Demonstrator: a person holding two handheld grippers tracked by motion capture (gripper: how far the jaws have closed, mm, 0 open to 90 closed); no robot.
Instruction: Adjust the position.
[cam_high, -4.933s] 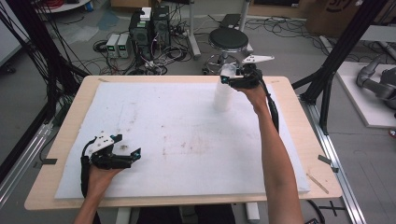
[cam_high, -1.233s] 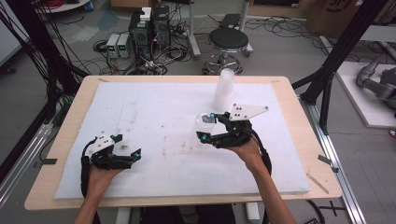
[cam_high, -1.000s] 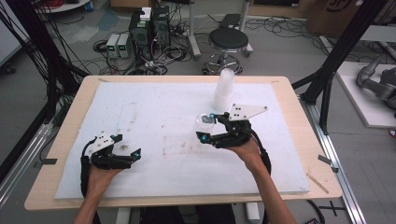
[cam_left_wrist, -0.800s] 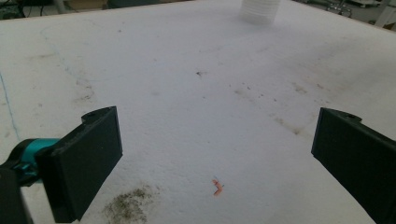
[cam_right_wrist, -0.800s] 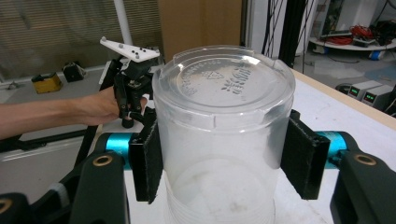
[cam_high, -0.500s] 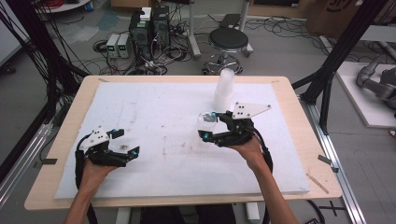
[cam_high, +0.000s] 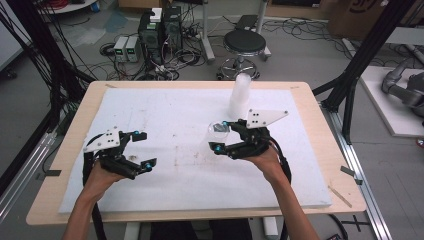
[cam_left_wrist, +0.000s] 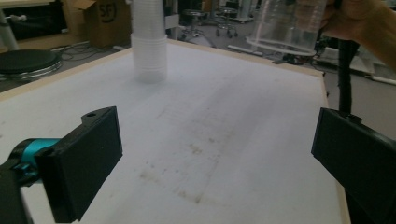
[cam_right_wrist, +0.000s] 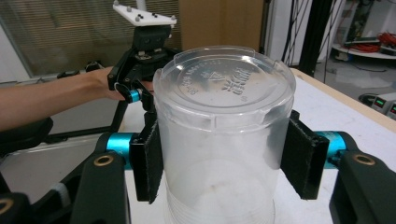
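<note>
White-padded table (cam_high: 165, 107): right claw (cam_right_wrist: 223, 158) pinching clear cup (cam_right_wrist: 223, 140) sideways above it; thin wall may buckle or slip. Left claw (cam_high: 134, 150) spread, empty; cup stack (cam_high: 240, 95) far, tippable.

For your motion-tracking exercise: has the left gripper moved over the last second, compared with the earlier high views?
Yes. In the high view the left gripper has risen and shifted toward the far edge of the white mat.

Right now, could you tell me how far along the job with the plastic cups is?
One clear cup is off the stack of cups at the table's far edge and clamped, bottom up, in the right gripper. The left gripper is open and holds nothing. Still left: setting this cup down on the white mat, then probably the rest of the stack.
</note>
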